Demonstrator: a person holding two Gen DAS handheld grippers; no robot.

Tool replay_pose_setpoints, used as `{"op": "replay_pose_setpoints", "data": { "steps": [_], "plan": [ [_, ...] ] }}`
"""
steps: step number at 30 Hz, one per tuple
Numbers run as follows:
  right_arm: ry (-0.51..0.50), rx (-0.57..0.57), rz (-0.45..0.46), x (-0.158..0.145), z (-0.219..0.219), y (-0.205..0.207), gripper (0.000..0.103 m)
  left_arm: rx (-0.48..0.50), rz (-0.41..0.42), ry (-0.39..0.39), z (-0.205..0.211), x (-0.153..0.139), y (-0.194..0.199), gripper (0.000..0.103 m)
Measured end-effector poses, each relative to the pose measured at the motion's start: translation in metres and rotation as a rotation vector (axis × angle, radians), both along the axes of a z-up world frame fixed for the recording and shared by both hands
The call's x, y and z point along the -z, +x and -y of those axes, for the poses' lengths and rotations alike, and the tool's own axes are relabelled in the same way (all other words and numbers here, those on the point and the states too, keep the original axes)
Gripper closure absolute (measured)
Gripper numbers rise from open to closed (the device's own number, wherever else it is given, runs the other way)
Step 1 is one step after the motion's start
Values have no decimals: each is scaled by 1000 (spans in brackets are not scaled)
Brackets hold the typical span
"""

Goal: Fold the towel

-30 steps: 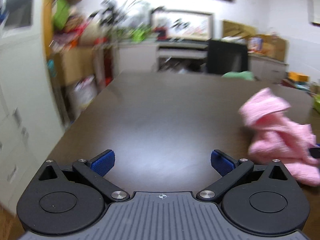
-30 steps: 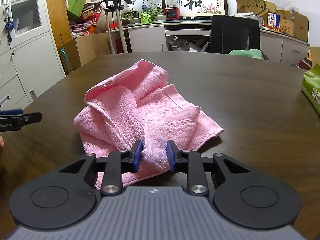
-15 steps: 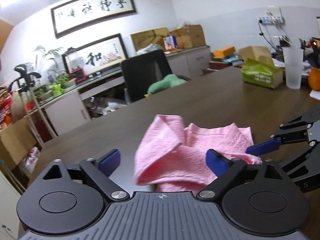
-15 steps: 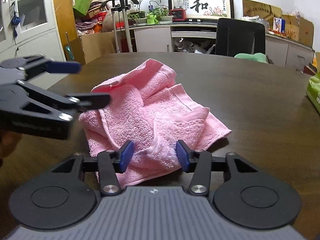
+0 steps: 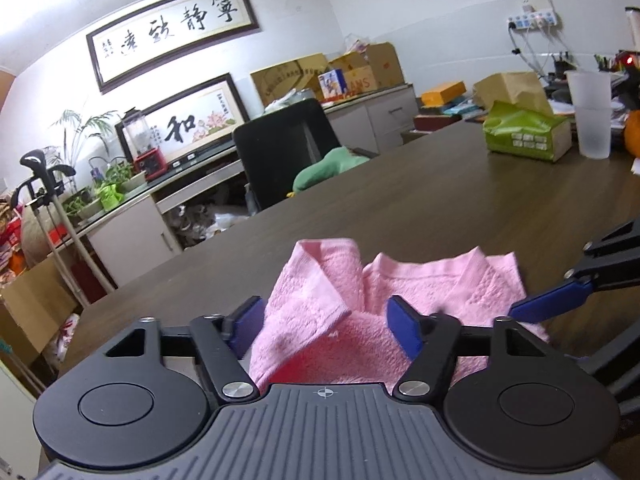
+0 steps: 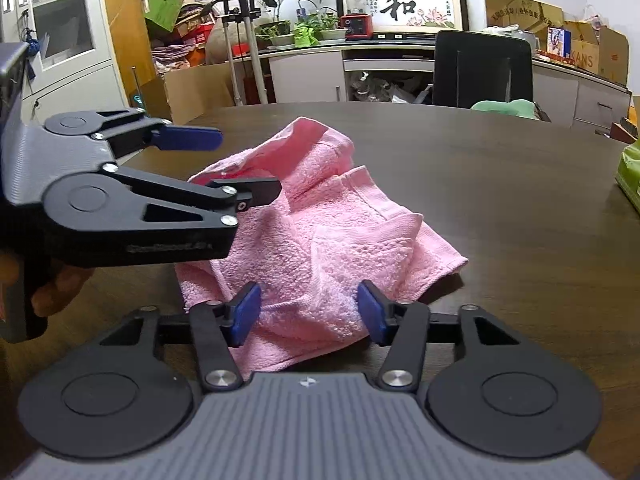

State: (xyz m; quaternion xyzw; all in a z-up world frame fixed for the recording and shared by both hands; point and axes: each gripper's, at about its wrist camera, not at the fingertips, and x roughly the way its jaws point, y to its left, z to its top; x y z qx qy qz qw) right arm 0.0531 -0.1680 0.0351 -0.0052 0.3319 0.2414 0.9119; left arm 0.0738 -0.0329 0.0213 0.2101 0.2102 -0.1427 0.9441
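Observation:
A crumpled pink towel (image 5: pixel 400 292) lies in a heap on the dark wooden table (image 5: pixel 460 196); it also shows in the right wrist view (image 6: pixel 332 232). My left gripper (image 5: pixel 326 328) is open, its blue pads on either side of a raised fold at the towel's near edge. My right gripper (image 6: pixel 308 314) is open, its pads astride the towel's near edge. In the right wrist view the left gripper (image 6: pixel 212 164) reaches in from the left over the towel. In the left wrist view the right gripper's fingers (image 5: pixel 548 303) enter from the right.
A green tissue pack (image 5: pixel 524 132) and a clear plastic cup (image 5: pixel 592 116) stand at the table's far right. A black chair (image 6: pixel 484 68) with a green cloth stands behind the table. Cabinets, boxes and plants line the back wall.
My left gripper swung right and came in over the towel, its jaws narrowing around a fold. My right gripper opened and let go of the towel's near edge.

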Motion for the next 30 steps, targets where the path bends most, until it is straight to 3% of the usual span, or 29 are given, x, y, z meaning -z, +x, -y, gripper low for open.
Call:
{"op": "replay_pose_setpoints", "data": {
  "steps": [1,5,9,15,21,24,26,30],
  "plan": [
    [-6,-8,2,0,-2,-1,32,-7,-3,-6,-1,0,1,66],
    [-46,-20,21,2,-9,-4,30,-58,-4,-25,-5,-1,5,81],
    [2,-11,-5,0,-2,-2,30,-101,14,-55,-11,-5,5,98],
    [171,41,-84,-5,25,7,29,-134,43,-153,-26,-21,-7,100],
    [250,222,-8,-13,57,8,28,-164,48,-287,-47,-38,-30,100],
    [329,241,11,-14,70,8,28,-183,22,-371,-61,-48,-38,100],
    [318,222,36,-15,66,7,28,-185,-4,-426,-70,-53,-44,100],
    [175,153,120,-13,37,-1,33,-170,-47,-483,-81,-54,-58,100]
  ]
}}
